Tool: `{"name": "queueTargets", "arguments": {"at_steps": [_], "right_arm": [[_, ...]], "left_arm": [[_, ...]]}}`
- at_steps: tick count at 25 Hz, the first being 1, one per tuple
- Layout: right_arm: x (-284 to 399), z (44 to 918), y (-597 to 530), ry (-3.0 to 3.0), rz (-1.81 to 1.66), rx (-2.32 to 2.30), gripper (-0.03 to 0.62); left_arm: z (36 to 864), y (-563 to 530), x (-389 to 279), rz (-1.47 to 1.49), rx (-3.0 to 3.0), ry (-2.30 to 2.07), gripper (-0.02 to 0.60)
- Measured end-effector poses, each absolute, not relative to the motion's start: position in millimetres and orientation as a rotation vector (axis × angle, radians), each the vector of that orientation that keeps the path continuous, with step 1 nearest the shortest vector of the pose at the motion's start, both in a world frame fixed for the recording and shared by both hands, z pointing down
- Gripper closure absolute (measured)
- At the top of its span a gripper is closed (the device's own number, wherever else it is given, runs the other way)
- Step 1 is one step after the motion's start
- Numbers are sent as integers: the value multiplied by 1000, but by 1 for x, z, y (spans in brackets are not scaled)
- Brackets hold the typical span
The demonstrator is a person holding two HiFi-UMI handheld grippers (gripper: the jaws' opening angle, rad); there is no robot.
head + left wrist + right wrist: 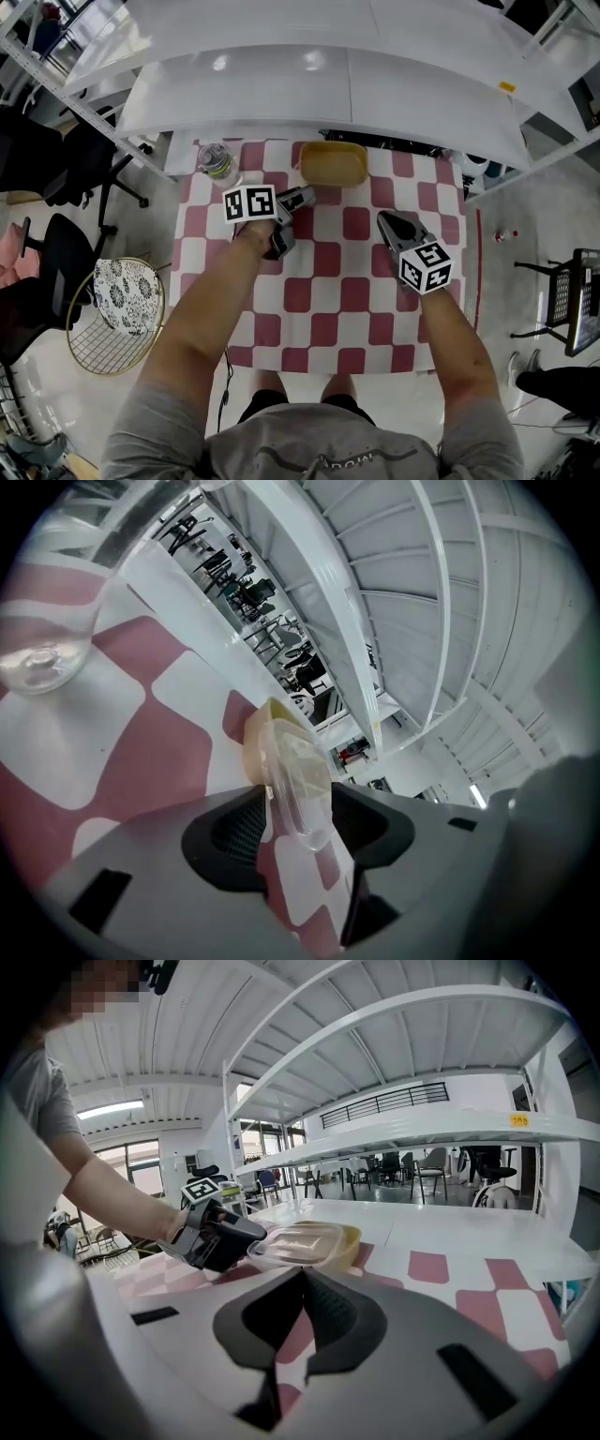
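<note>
Right gripper (387, 221) is seen closed, jaws together, nothing held, over red-and-white checked tablecloth (352, 291). Left gripper (304, 196) is clamped on clear plastic lid (298, 785), held close by yellow plastic tub (333, 162). Yellow shelf tag (518, 1120): print unreadable.

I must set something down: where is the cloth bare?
Bare: the near half of the checked cloth between the forearms, and the far right corner past the yellow container. Crowded: far left, with jar, left gripper and clear lid.
</note>
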State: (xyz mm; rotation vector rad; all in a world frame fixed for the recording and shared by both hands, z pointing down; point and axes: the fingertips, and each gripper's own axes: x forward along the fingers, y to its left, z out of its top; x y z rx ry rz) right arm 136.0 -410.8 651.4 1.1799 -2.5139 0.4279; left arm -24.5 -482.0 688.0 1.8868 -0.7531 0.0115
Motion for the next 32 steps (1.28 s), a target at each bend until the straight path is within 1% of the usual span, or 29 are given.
{"name": "queueTargets", "arguments": {"at_steps": [2,5,6,11,15,24,32], "right_arm": [[135,654,-411,-2513,422,1177,568],[136,654,-414,-2516,421,1183,568],[136,654,-415,-2516,418,1183,568],[136,653,-417,-2514,401,1185,568],[137,654,-418,-2508,394,1188,568],[137,644,-413,-2504,384,1201,568],[138,609,-418,-2512,328,1228,568]], "left_arm": [[690,-484,-26,13,1875,-770,375],[693,-486,-29,18,1858,-794,450],[694,-486,-29,17,1854,-797,462],[693,-485,-32,-3,1862,-788,489],[684,-483,-30,-42,1916,-767,535],[645,-474,-27,-143,2020,-693,545],[592,-479,-30,-186,2104,-683,549]]}}
